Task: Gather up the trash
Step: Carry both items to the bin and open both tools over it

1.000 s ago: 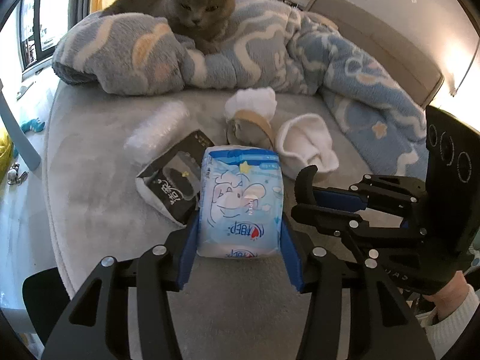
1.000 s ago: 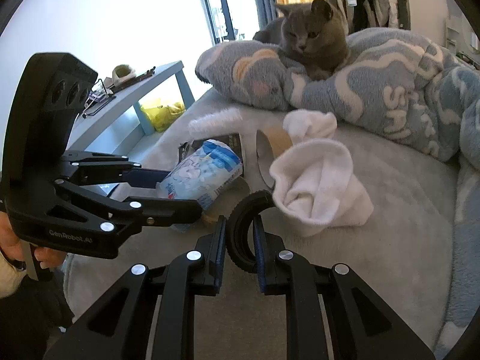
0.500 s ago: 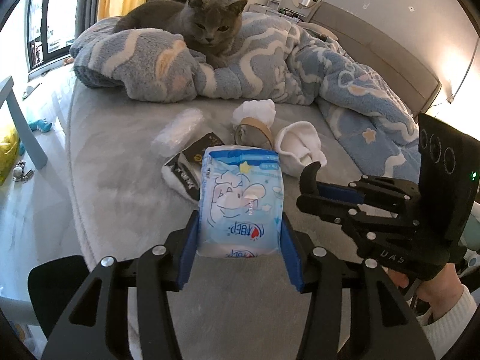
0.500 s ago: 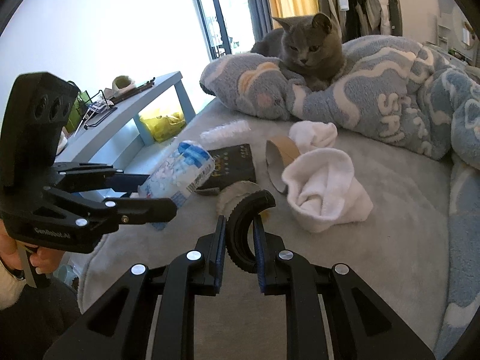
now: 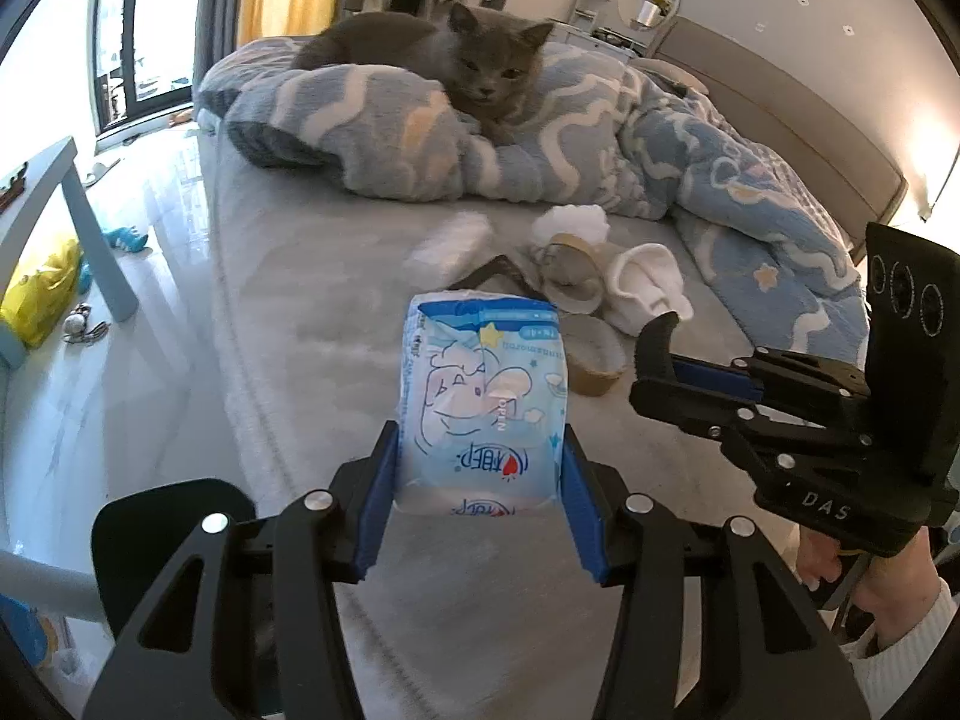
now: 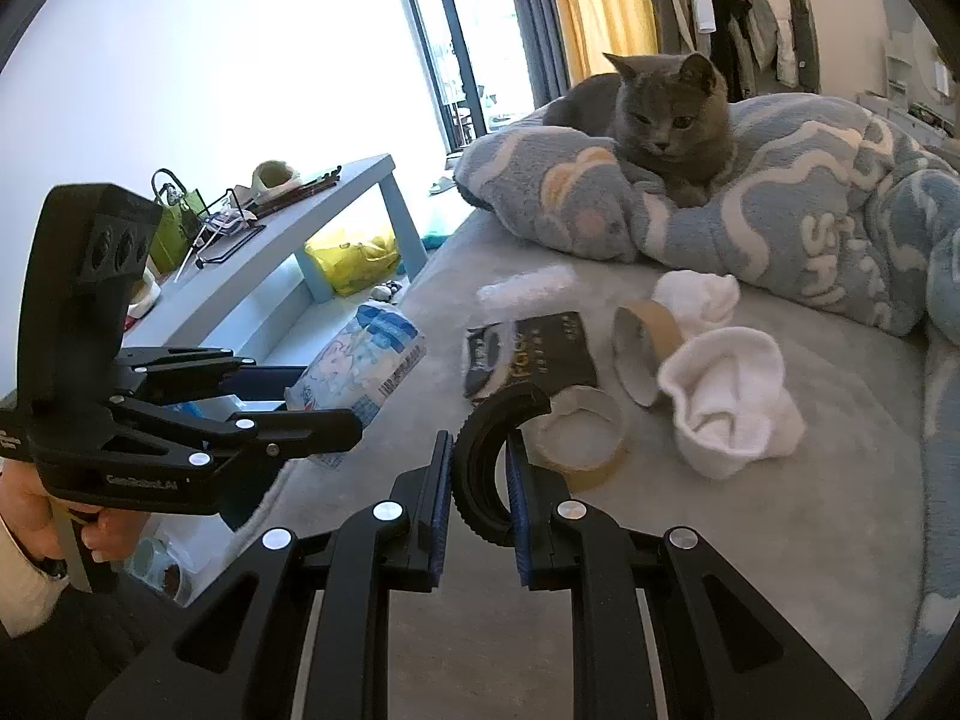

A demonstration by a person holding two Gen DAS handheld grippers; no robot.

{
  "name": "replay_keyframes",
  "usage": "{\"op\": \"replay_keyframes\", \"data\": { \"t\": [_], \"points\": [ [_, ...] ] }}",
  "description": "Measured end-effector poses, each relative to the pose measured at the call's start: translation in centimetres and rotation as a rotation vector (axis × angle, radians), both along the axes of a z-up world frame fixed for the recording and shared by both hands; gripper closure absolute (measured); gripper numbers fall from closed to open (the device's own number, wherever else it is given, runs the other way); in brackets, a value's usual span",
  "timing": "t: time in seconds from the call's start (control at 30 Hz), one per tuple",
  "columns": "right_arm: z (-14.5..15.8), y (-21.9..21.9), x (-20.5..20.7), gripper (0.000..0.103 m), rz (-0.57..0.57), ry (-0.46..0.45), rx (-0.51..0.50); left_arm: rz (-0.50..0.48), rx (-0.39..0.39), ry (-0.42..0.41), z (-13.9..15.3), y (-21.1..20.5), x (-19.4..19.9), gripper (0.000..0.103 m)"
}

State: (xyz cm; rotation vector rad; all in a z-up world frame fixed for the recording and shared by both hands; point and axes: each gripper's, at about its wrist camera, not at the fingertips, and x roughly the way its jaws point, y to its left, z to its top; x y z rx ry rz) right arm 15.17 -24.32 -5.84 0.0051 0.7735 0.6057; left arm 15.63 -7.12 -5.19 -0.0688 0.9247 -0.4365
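**Both grippers loaded, litter left on the bed**

While I held both tools clear of the mattress, my left gripper (image 5: 480,474) was clamped on the blue-and-white tissue pack (image 5: 482,402), squeezed by its sides so it would not slip. My right gripper (image 6: 478,480) pinched a black curved ring piece (image 6: 489,456) edgewise. Beyond them, on the grey bedsheet (image 6: 750,528), lay tape rolls (image 6: 581,438), a black packet (image 6: 531,351) and white socks (image 6: 729,402). Farthest back, a grey cat (image 6: 666,114) sat on the blanket (image 6: 810,222).

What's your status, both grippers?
Left gripper shut on tissue pack. Right gripper shut on black ring. Tape roll, socks on bed; cat watching.
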Motion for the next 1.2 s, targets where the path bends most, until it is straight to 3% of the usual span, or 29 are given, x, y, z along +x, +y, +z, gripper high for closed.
{"op": "replay_keyframes", "data": {
  "t": [0.57, 0.93, 1.2],
  "points": [
    [1.0, 8.7, 1.3, 0.085, 0.090, 0.021, 0.016, 0.092, 0.073, 0.003, -0.8, 9.0, -0.6, 0.049],
    [0.7, 15.5, 2.3, 0.085, 0.152, 0.062, 0.010, 0.155, 0.097, 0.096, -3.9, 15.6, -0.2, 0.049],
    [0.0, 20.8, 2.5, 0.085, 0.216, 0.088, -0.014, 0.194, 0.113, 0.207, -6.7, 19.8, -0.3, 0.049]
  ]
}}
